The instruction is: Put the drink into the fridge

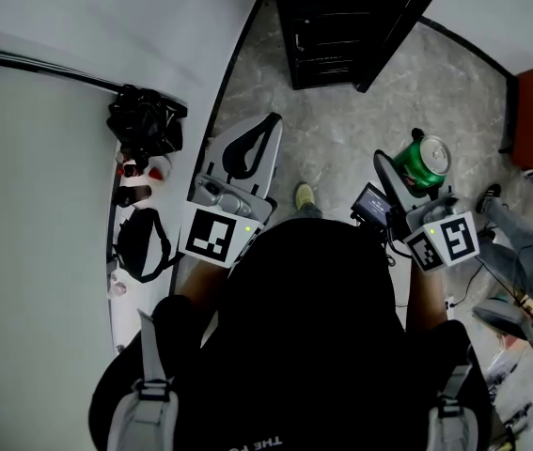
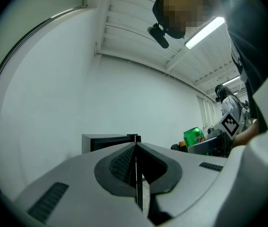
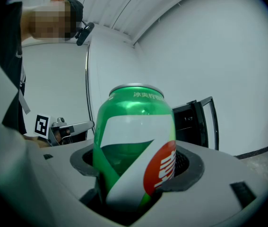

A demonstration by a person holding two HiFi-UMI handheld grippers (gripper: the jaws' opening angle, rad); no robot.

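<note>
Right gripper (image 3: pixel 134 193) clamps green can (image 3: pixel 134 145); left gripper (image 2: pixel 136 174) closed, empty.

Wears a black top (image 1: pixel 322 327) with pale lettering at the lower hem (only partly readable). Carries grey shoulder straps (image 1: pixel 153 383) with buckles on both sides, and has a yellow-green shoe (image 1: pixel 305 195). Shows on the left gripper (image 1: pixel 268 125) a pale grey plastic shell, black ribbed pads (image 2: pixel 119 167) inside the jaws, dark slotted vents (image 2: pixel 48 200) on the outer faces, a cube (image 1: pixel 213 235) with black-and-white square markers and one small green light (image 1: pixel 247 226). Repeats on the right gripper (image 1: pixel 405 165) the same grey shell and marker cube (image 1: pixel 446 240), with a small dark screen (image 1: pixel 371 202) added.
</note>
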